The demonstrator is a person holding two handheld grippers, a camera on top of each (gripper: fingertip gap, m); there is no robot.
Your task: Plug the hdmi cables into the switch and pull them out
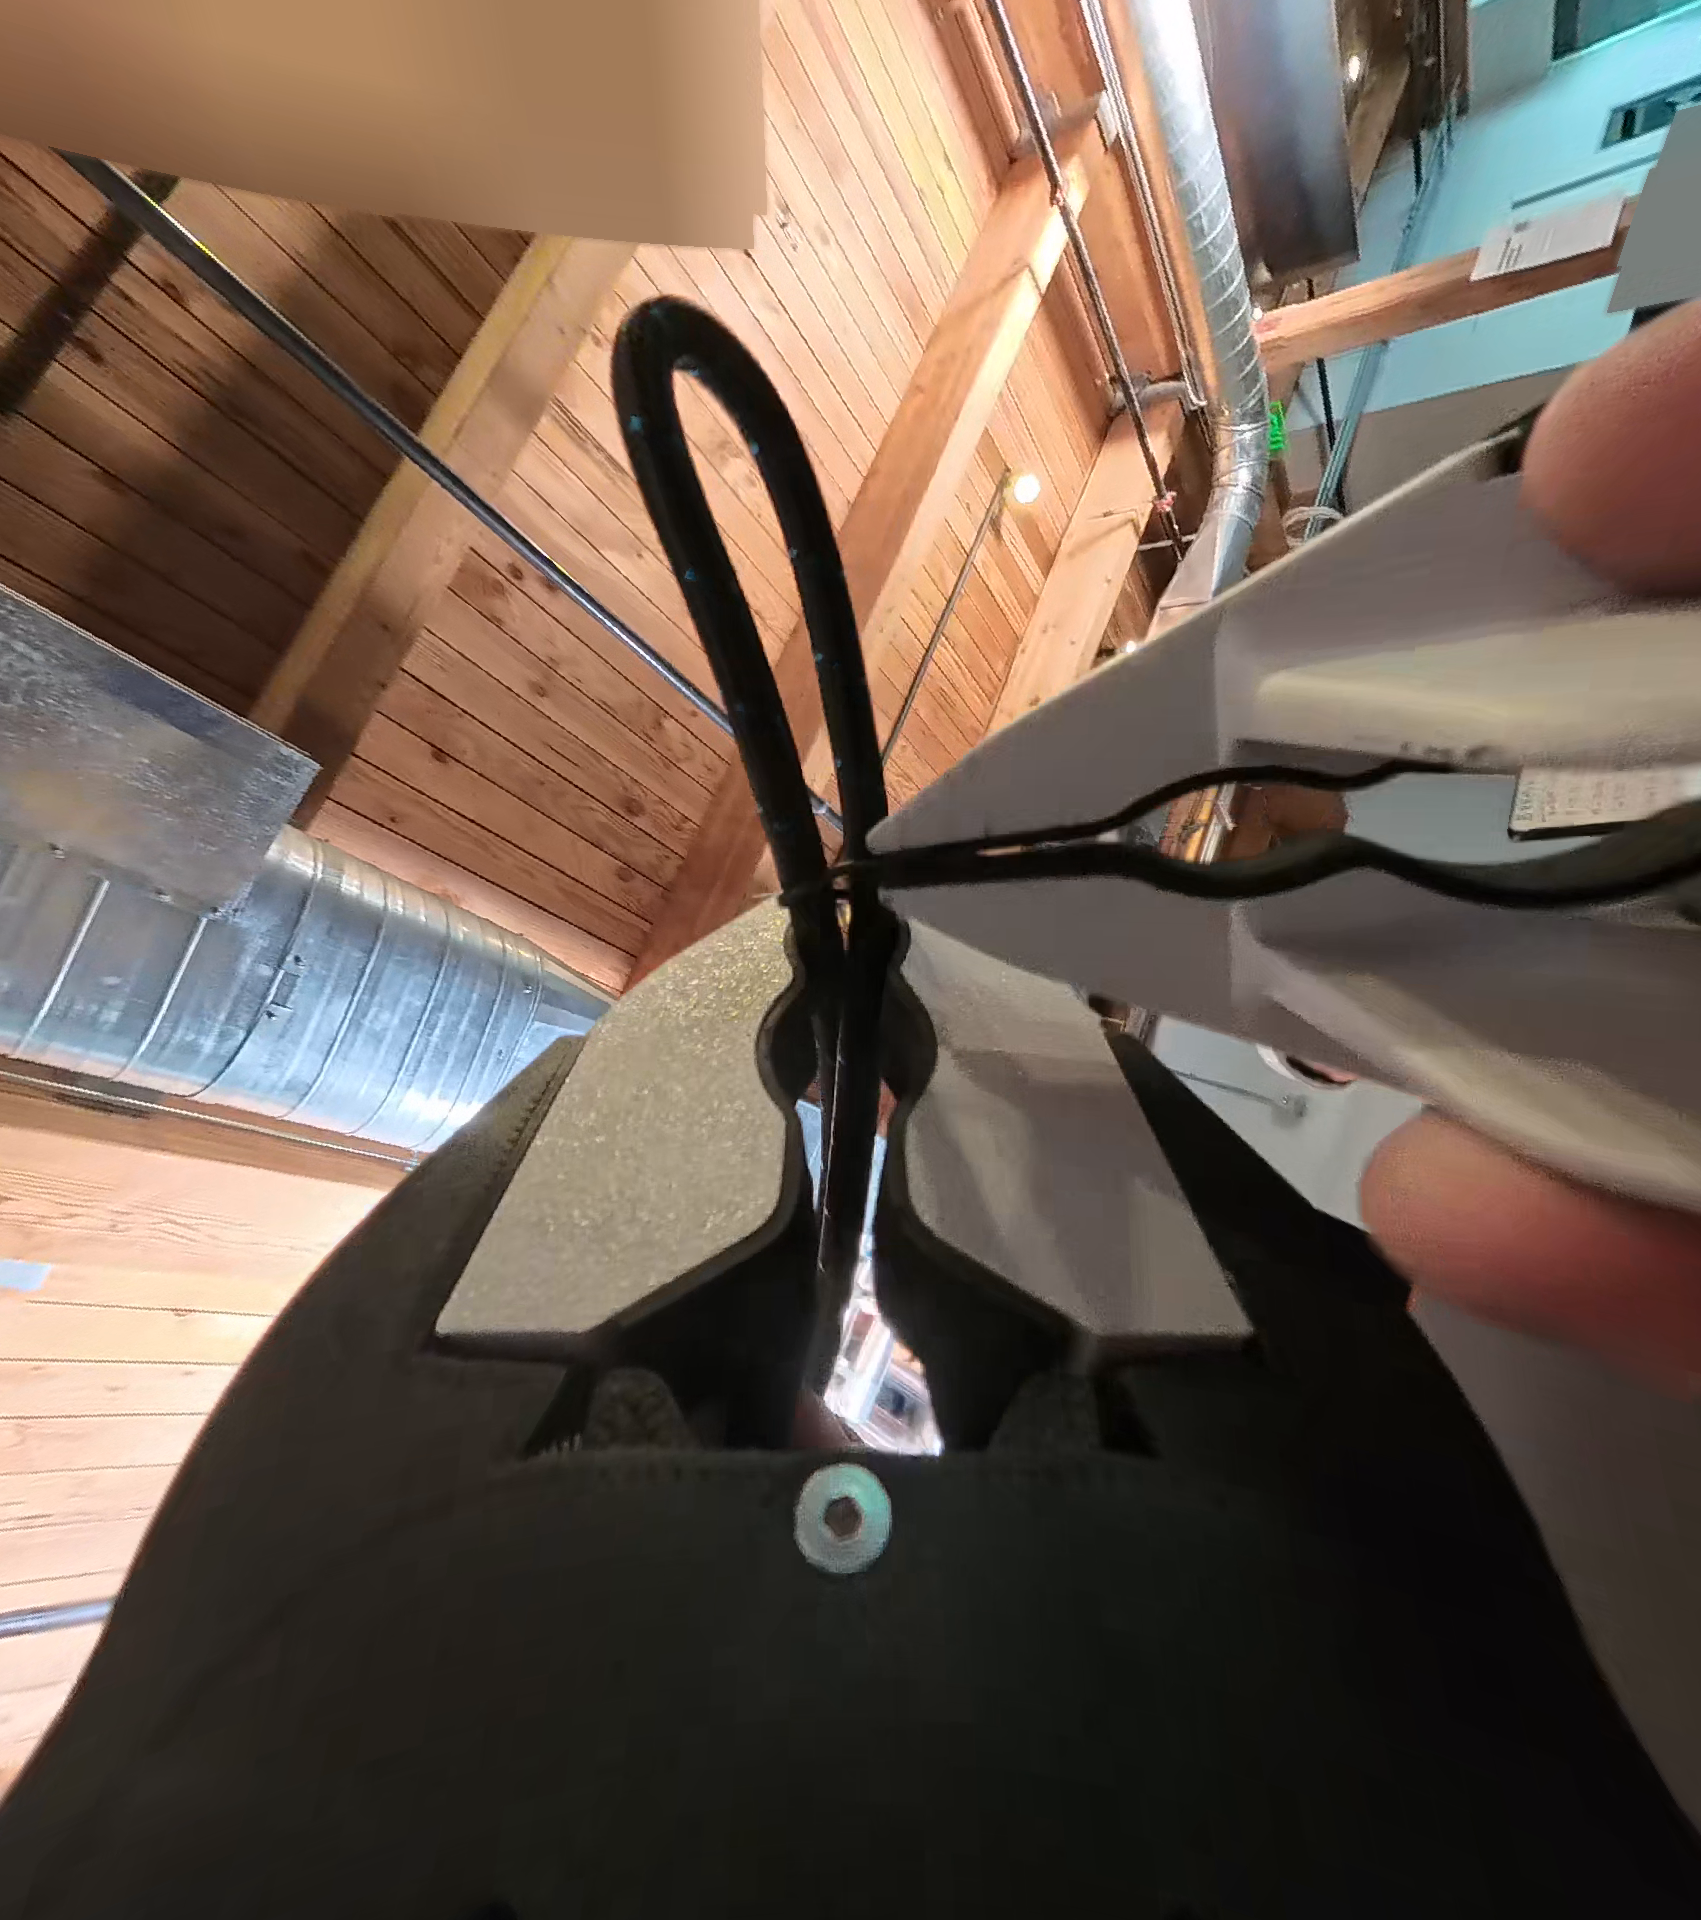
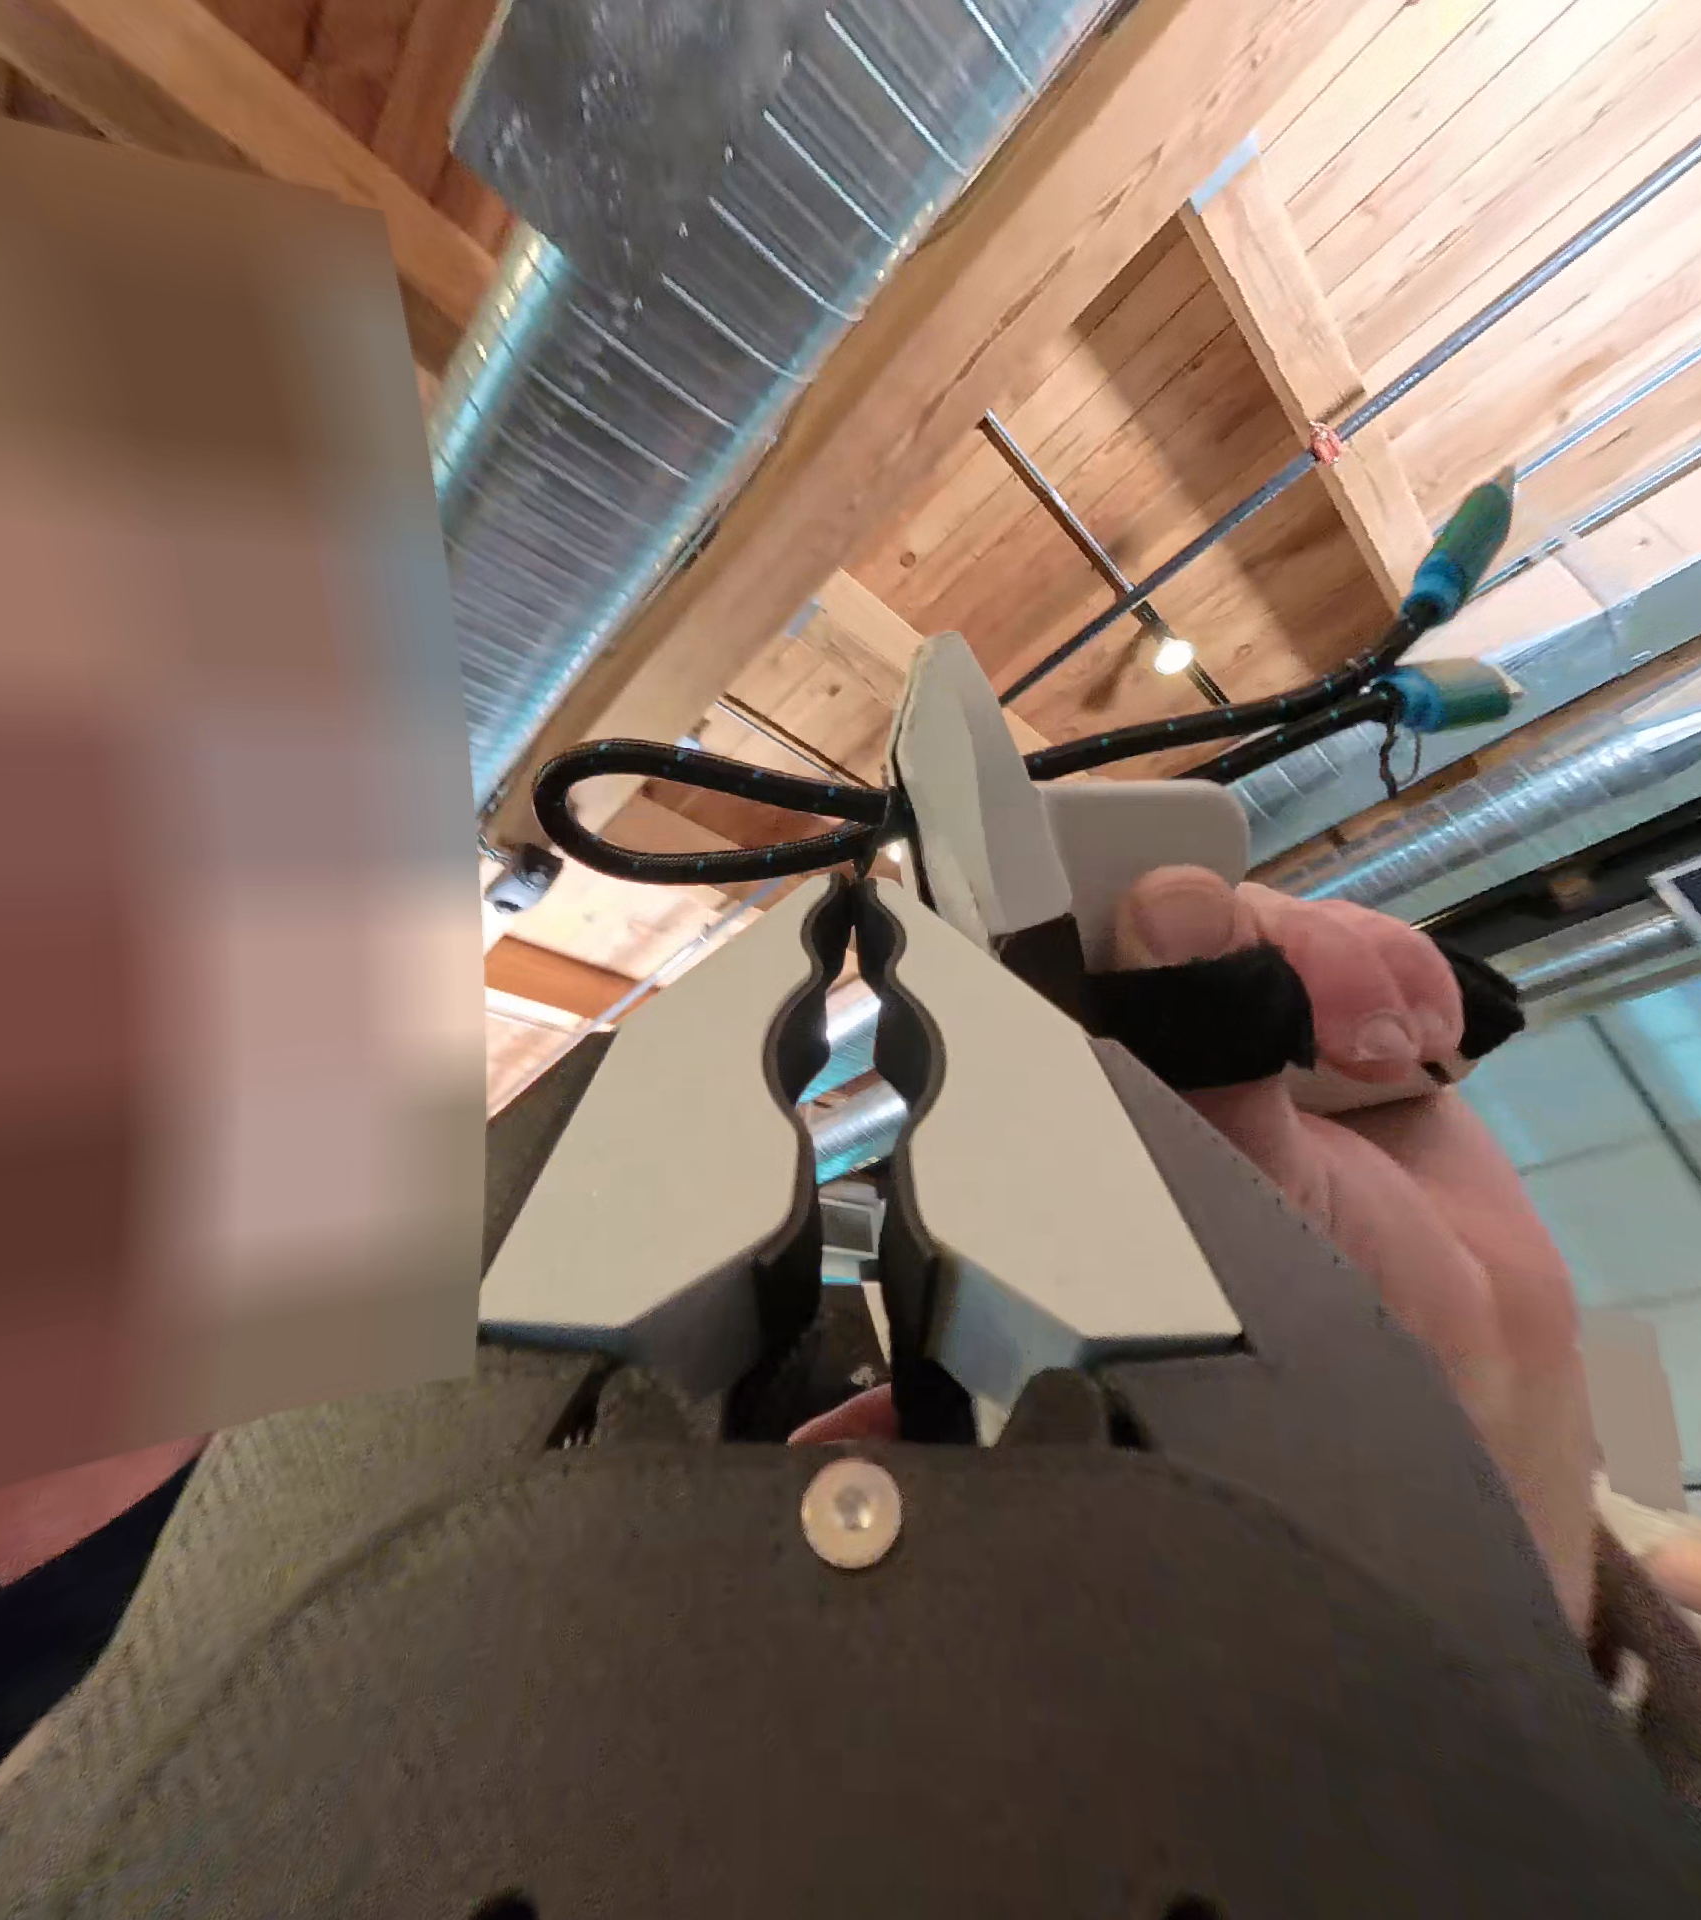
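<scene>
Wooden ceiling [image 1: 150,416], both tools pinching cable [image 1: 721,582]

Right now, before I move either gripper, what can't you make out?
- HDMI switch: in neither view; both cameras face the wooden ceiling.
- Black braided cable with teal flecks: left wrist view, its lower run is hidden between the shut left gripper's fingers.
- Teal cable plugs: right wrist view, small and blurred.
- Thin black tie at the shut right gripper's tip: too small to tell if pinched.
</scene>
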